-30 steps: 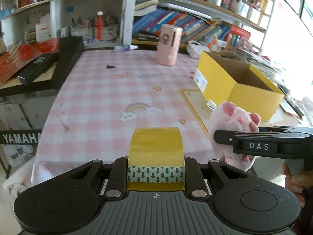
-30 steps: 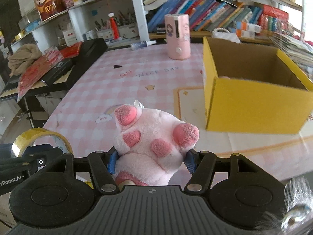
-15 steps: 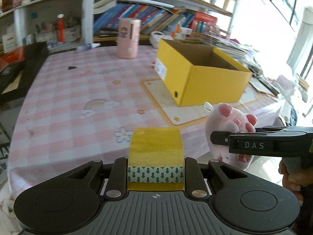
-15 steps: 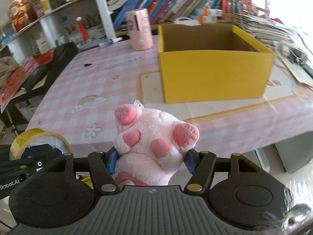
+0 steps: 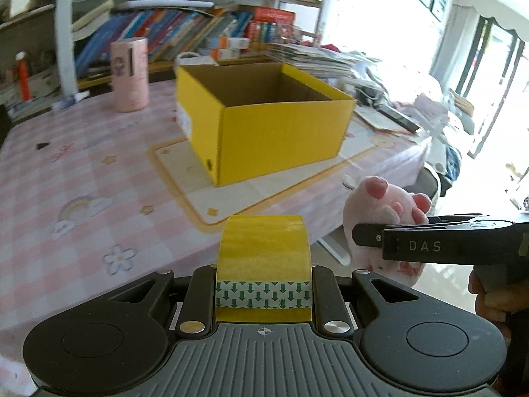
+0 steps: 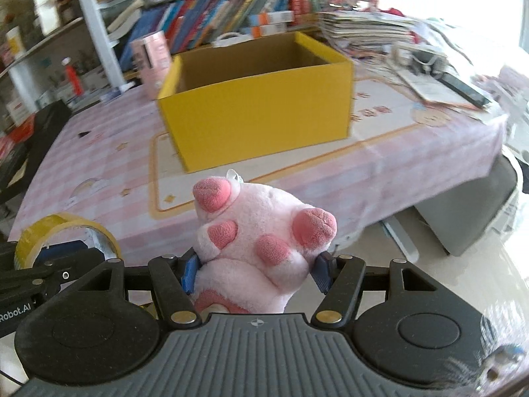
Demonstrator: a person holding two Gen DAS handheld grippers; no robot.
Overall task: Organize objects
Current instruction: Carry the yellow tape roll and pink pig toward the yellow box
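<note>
My left gripper (image 5: 263,292) is shut on a roll of yellow tape (image 5: 263,258) with a band of green arrows, held off the near edge of the table. My right gripper (image 6: 256,271) is shut on a pink plush toy (image 6: 258,235) with darker pink paws, squeezed between the blue pads. In the left wrist view the plush toy (image 5: 386,211) and the right gripper's black finger (image 5: 429,244) show at the right. The tape roll (image 6: 62,231) shows at the lower left of the right wrist view. An open yellow cardboard box (image 5: 264,122) stands on the table ahead, its inside empty as far as visible (image 6: 254,99).
The table has a pink checked cloth (image 5: 82,172) with a pale mat under the box. A pink cylinder (image 5: 129,74) stands behind the box. Bookshelves (image 5: 205,29) line the back. Stacked papers (image 6: 380,33) crowd the right end. A grey bin (image 6: 479,208) sits below the table's right corner.
Both grippers have swung to the right along the table's near edge with their loads. The yellow box has shifted from the right side toward the middle of both views.
</note>
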